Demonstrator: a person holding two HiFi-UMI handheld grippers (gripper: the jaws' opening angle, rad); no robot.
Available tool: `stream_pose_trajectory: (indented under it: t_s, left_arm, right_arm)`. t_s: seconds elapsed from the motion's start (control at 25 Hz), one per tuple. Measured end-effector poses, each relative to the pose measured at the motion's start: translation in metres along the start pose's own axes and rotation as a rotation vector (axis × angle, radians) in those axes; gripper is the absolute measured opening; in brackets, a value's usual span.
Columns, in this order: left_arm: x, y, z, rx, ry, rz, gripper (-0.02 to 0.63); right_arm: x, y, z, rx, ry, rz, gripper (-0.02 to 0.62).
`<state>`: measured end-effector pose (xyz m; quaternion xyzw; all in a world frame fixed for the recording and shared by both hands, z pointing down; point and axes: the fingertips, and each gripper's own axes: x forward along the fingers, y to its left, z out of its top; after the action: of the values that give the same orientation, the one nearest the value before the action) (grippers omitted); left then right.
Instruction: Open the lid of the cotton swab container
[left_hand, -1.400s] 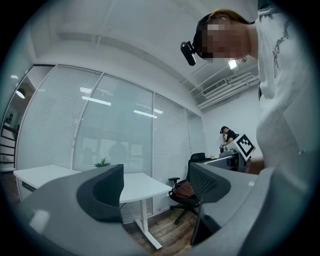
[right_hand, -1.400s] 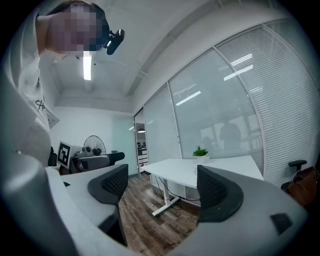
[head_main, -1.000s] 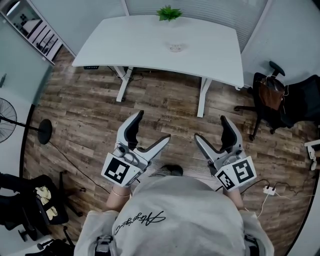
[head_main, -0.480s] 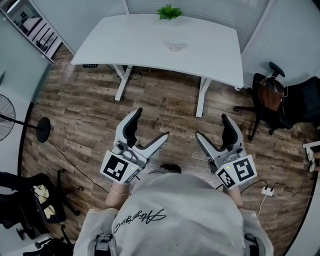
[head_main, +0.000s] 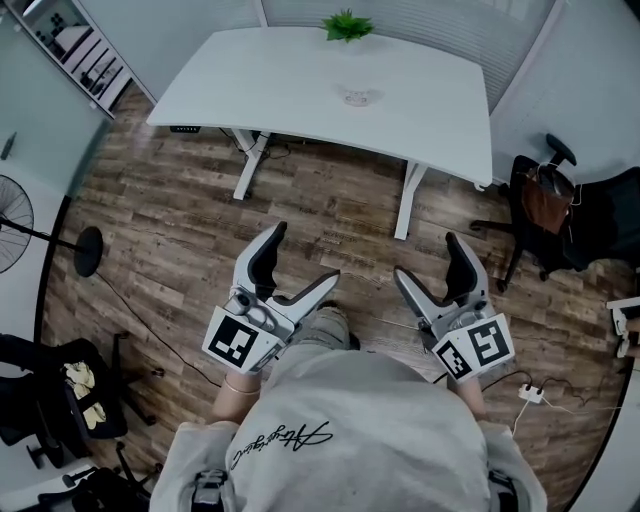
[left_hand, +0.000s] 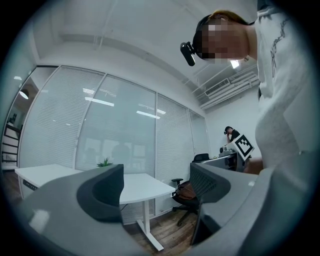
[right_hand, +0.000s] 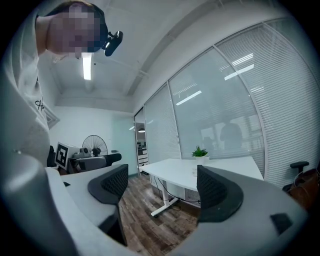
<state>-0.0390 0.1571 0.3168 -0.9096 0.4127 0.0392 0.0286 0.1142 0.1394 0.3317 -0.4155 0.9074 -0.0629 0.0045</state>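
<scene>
Both our left gripper (head_main: 305, 255) and right gripper (head_main: 425, 257) hover wide open and empty at our waist, since nothing is within reach. Well beyond them, the cotton swab container (head_main: 355, 96) sits on the white table (head_main: 250, 80), so we judge that the approach comes first.

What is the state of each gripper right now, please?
Left gripper: open, holding nothing.
Right gripper: open, holding nothing.
</scene>
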Motion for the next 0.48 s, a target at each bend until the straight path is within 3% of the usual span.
stream_pose_trajectory:
  t_s: [0.48]
  left_arm:
    - [0.025, 0.037, -0.013, 0.009, -0.003, 0.014, 0.396]
  right_arm:
    - [0.031, -0.026, -0.003, -0.012, -0.003, -0.011, 0.414]
